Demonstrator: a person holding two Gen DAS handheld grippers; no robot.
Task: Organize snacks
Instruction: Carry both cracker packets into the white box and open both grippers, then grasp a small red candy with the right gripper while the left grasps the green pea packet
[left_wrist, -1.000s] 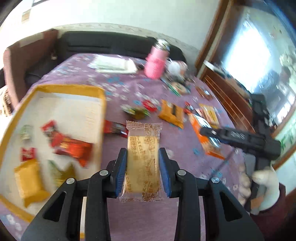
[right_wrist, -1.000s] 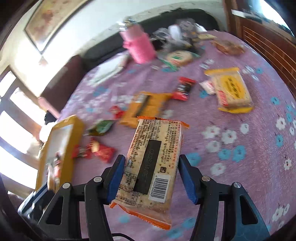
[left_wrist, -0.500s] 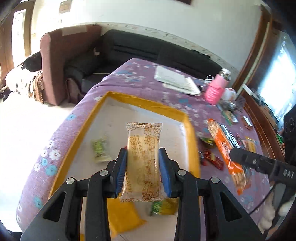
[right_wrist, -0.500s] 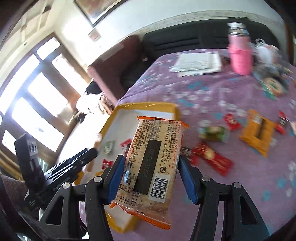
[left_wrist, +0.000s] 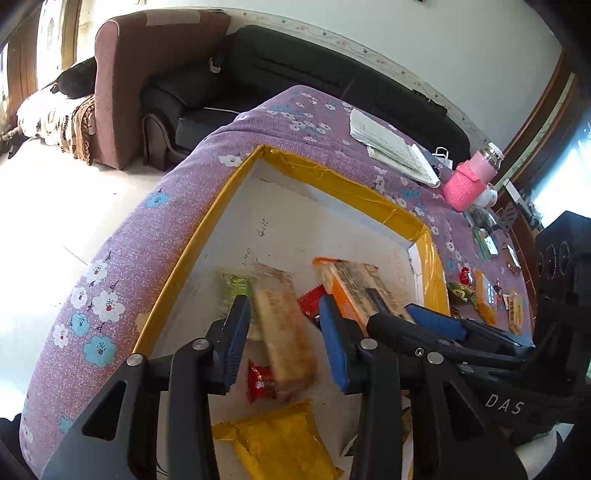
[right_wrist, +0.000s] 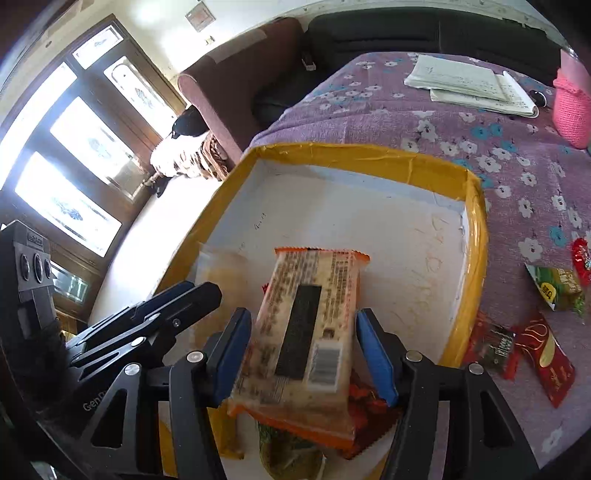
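Note:
A yellow-rimmed cardboard box (left_wrist: 332, 177) (right_wrist: 369, 155) lies on the purple flowered tablecloth. My left gripper (left_wrist: 284, 314) hangs over the box and its jaws are opening. A pale cake packet (left_wrist: 284, 332) sits blurred and tilted between them, clear of both pads. Close on its right my right gripper (right_wrist: 303, 332) is also over the box with its jaws opening. The orange-edged cracker packet (right_wrist: 310, 325) is blurred between its pads, with a gap showing at the right pad. In the left wrist view that packet (left_wrist: 354, 291) juts ahead of the right gripper (left_wrist: 391, 314).
In the box lie a yellow packet (left_wrist: 280, 443), a red candy (left_wrist: 260, 380) and a green one (left_wrist: 232, 288). Loose snacks (right_wrist: 546, 354) lie on the cloth right of the box. Papers (left_wrist: 391, 147) and a pink bottle (left_wrist: 467, 181) stand further back. A sofa and an armchair lie beyond the table.
Both grippers have swung from the scattered snacks to above the box. The left jaws have widened and let the cake packet go. The cracker packet has tipped and blurred in the right jaws.

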